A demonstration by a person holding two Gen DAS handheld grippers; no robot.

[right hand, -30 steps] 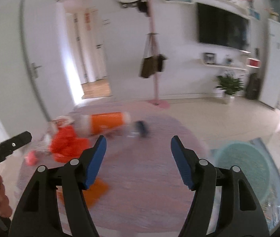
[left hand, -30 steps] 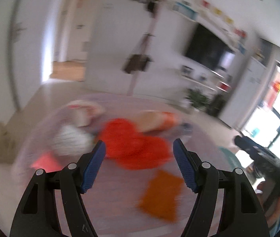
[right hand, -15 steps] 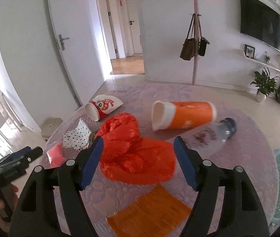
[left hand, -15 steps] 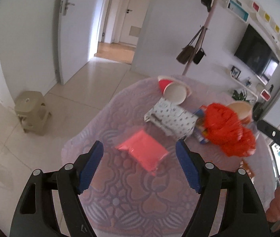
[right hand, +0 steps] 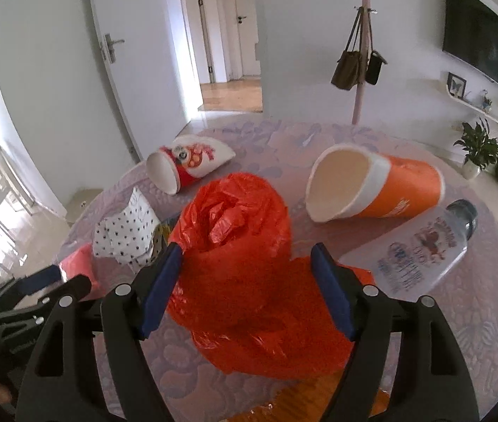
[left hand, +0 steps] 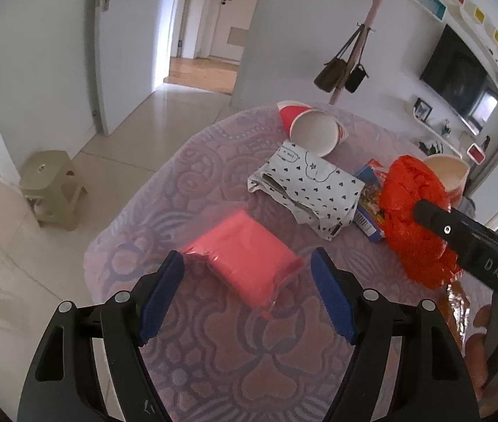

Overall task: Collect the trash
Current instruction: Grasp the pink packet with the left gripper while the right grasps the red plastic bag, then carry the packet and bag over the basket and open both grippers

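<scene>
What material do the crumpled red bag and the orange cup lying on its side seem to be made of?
Red bag: likely thin plastic film, glossy; it shows sharp crinkles and shiny highlights.
Orange cup: probably paper, matte; it has a rolled white rim and a plain cream inside.

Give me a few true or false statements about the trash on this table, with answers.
1. Both paper cups stand upright. False: the red cup and orange cup lie on their sides.
2. The left hand-held gripper is open around a pink packet. True.
3. The bottle lies beside the orange cup. True.
4. The right hand-held gripper is clamped on the bottle. False: it is open at a red bag.
</scene>
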